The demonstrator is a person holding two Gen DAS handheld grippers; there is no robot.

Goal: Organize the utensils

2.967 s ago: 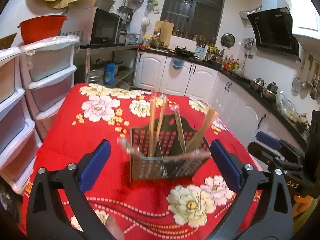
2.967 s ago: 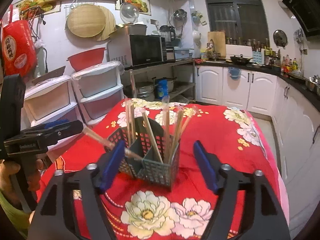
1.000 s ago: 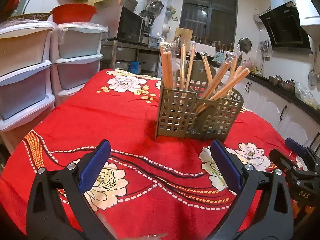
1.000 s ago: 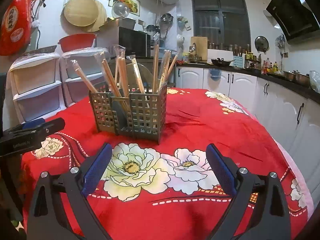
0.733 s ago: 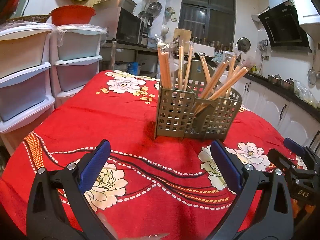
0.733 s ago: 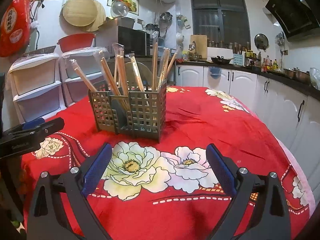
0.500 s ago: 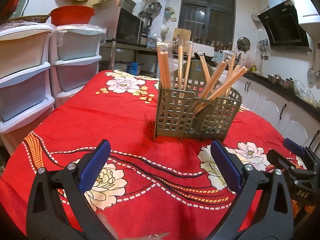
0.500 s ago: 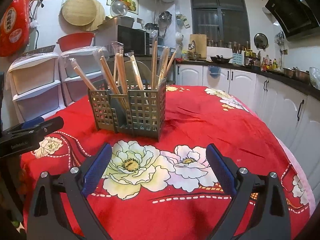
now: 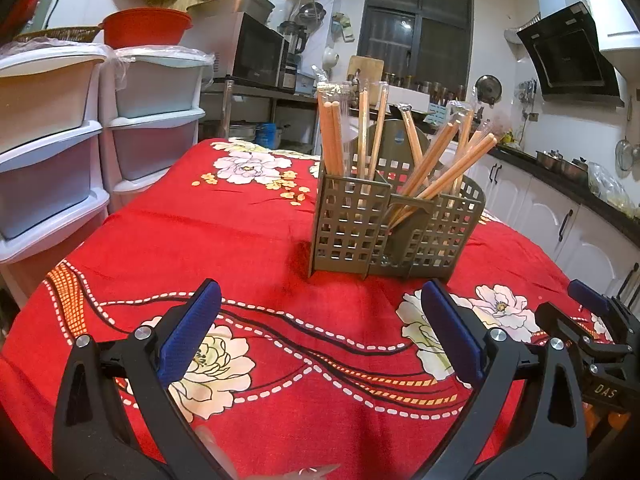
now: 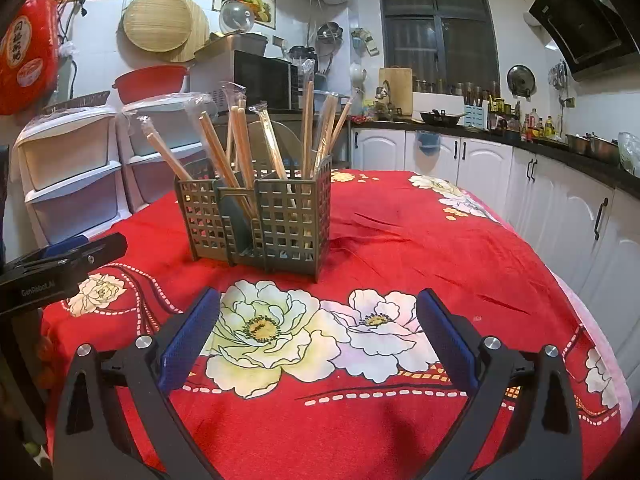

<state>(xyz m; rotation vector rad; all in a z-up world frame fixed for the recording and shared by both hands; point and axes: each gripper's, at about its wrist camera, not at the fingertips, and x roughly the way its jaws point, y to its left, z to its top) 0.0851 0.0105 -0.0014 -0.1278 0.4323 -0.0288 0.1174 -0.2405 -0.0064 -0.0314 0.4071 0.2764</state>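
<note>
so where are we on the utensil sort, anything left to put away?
Looks essentially done. The wrapped chopsticks all stand in the grey caddy; none lies loose on the red tablecloth in either view. Nothing is in hand: left gripper and right gripper are both open and empty, short of the caddy. Nothing visibly remains.

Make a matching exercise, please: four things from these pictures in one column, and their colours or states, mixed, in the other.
Things:
1. caddy
2. chopsticks
3. tablecloth
4. left gripper

States:
A. red with flowers
B. open, holding nothing
C. grey, gridded walls
D. wrapped in clear sleeves, standing in compartments

Pairs: 1-C, 2-D, 3-A, 4-B
</note>
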